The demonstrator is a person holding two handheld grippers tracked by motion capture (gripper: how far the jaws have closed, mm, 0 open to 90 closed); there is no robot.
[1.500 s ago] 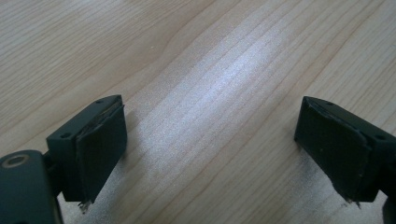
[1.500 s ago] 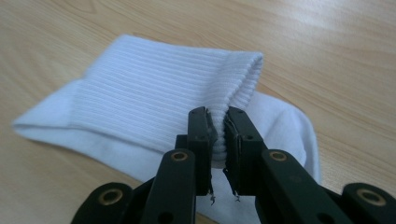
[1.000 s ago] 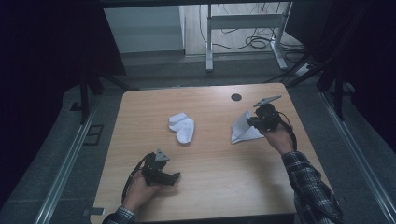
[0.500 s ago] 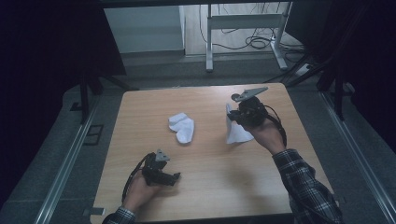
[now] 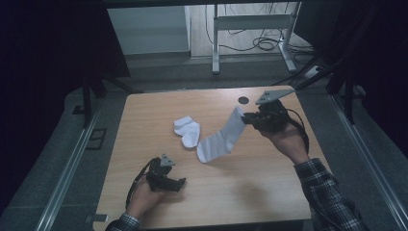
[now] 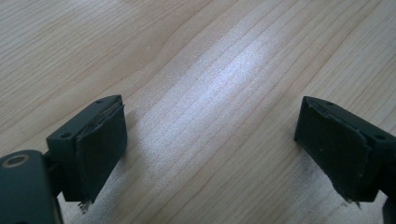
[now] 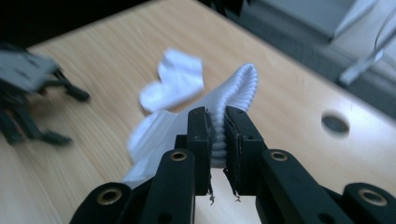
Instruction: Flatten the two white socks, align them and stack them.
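A: Right tongs (image 5: 246,118) clamp the ribbed cuff of a white sock (image 5: 217,142) and hold it above the bench (image 5: 269,192), toe end drooping toward the wood near the middle. What makes this carry go well?

B: A steady grip first. In the right gripper view the jaws pinch the cuff (image 7: 219,135) between them with ribbing bulging above, so the hold looks deep enough; I judge no re-grip is needed.

A: And the second sock (image 5: 187,131)?

B: It lies bunched on the bench just beside the hanging toe, a little farther from the person. If the aim is to pair them, the carried sock should come down flat alongside it, toe touching first, then the cuff laid out, so it does not fold on itself.

A: The left tongs (image 5: 180,183)?

B: Parked low near the front edge, jaws wide apart over bare wood in the left gripper view, holding nothing. They could pin the toe while the right tongs draw the sock straight.

A: Any risk?

B: Dragging the toe across the bunched sock and shifting it.
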